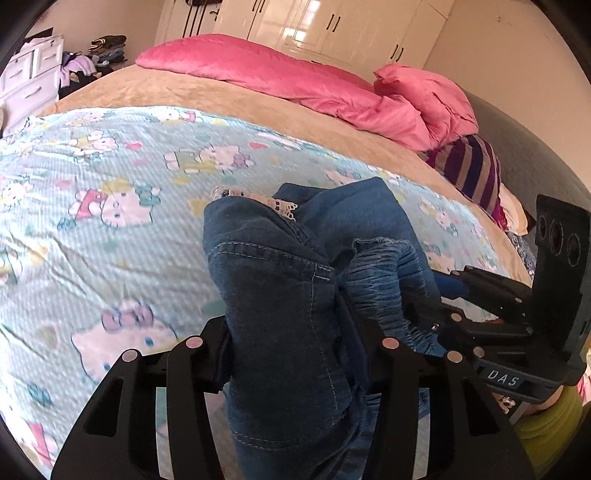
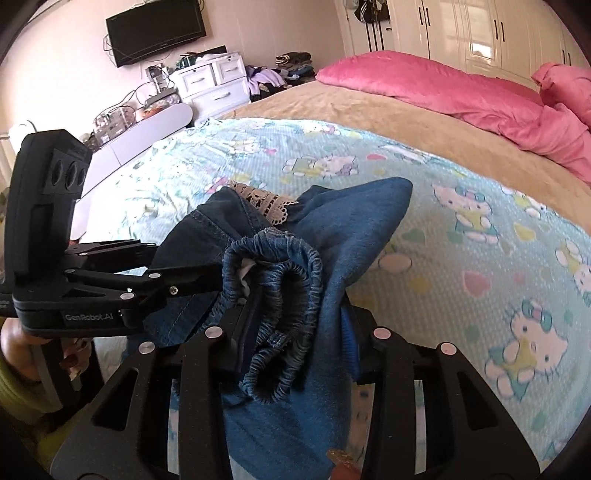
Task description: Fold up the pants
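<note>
- While you hold both tools over the bed [image 1: 155, 92], the room behind it shows a wall of glossy white wardrobes [image 1: 332, 26] with dark handles, and in the right wrist view a black television [image 2: 155, 31] mounted on a pale wall above a white drawer unit [image 2: 212, 83].
- Your work surface is the bed itself: a tan, plush-looking blanket [image 2: 332, 107] covers the far part, and a pale blue sheet [image 1: 92, 229] with a dimpled weave and a cartoon cat print lies over the near part, creased in places.
- Along the far side a shiny pink duvet [image 1: 295, 77] is bunched into soft folds, with a purple-and-tan striped pillow [image 1: 469, 170] below it at the right edge.
- Your jeans [image 1: 288, 295] are lifted off the sheet, gathered between the two tools; the denim is dark blue with pale stitched seams, and a strip of cream lace [image 2: 266, 201] shows near the top.
- Your left gripper [image 1: 295, 343] is clamped on a thick fold of denim near a stitched pocket seam.
- Your right gripper [image 2: 295, 332] is pinched on the ruched, elasticated waistband [image 2: 284, 295], which curls into a rounded loop between its black fingers.
- Both tools sit just beside each other, each visible in the other's view.
</note>
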A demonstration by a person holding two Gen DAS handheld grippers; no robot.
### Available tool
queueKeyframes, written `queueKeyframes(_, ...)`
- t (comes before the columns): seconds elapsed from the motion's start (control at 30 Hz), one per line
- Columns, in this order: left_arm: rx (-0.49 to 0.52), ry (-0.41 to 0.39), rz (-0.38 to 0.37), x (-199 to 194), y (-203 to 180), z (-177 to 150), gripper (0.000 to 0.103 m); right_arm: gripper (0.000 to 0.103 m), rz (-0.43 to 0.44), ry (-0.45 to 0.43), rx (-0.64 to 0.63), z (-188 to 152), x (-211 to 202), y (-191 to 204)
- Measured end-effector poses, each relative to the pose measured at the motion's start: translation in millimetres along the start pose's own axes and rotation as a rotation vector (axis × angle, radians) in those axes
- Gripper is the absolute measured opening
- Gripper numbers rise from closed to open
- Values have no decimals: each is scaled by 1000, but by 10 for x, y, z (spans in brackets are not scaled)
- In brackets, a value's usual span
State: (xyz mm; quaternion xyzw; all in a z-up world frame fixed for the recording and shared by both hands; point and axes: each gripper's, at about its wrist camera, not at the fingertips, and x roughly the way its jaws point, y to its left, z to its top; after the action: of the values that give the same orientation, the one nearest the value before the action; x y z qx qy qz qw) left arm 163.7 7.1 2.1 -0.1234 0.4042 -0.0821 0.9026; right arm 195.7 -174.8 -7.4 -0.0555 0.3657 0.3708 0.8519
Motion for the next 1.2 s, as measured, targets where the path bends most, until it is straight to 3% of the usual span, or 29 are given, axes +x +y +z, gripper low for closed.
queueKeyframes(0.37, -10, -32, 15, 162, 156, 280, 48, 31, -16, 6, 5, 205, 249, -104)
queueKeyframes(0.53, -11, 11, 50, 344, 254, 205, 59, 35, -80, 98, 49, 114, 442, -228)
queueKeyframes(0.63, -37, 55, 59, 472, 344, 139, 64, 41, -83, 156, 119, 43, 549, -381)
queueKeyframes(0.77, -77, 89, 47, 588, 463, 27, 72, 50, -89, 159, 148, 8, 545, -426)
queueKeyframes(0.93, -63, 70, 54, 492, 438, 13, 79, 53, -122, 127, 127, -7, 409, -367)
queueKeyframes(1.2, -44, -11, 65, 24, 332, -85, 96, 81, -148, 20, 120, -37, -77, -258)
